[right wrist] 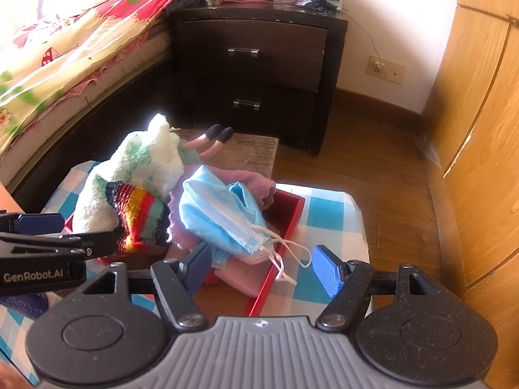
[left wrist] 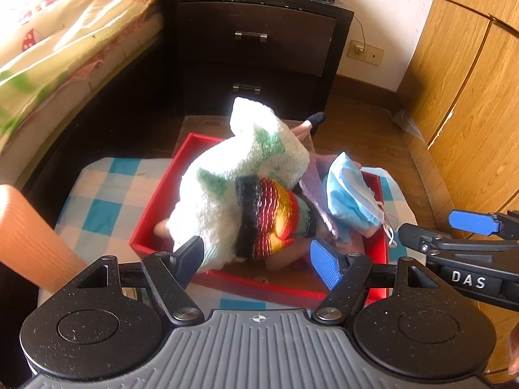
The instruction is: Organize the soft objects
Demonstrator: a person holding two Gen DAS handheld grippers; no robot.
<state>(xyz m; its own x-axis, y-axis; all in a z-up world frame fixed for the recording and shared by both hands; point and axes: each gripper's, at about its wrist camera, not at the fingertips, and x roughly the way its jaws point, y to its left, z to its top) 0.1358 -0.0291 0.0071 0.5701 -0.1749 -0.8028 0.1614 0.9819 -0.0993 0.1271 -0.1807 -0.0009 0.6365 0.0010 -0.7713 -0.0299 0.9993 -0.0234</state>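
Red box (left wrist: 152,209), blue-and-white checked cloth (left wrist: 97,201), rainbow-striped knit (left wrist: 272,217) (black-edged), pale blue masks (right wrist: 223,214), white towel (left wrist: 227,175) with perhaps green markings.

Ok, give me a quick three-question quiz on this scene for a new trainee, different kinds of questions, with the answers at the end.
1. True or false: the white towel lies heaped in the red box.
2. Multiple choice: what sits on the right side of the pile? A) a shoe B) a blue face mask C) a book
3. Fill in: the left gripper and the right gripper both have their jaws ____.

Key: 1 true; 2 B; 3 open, with nothing held between them.
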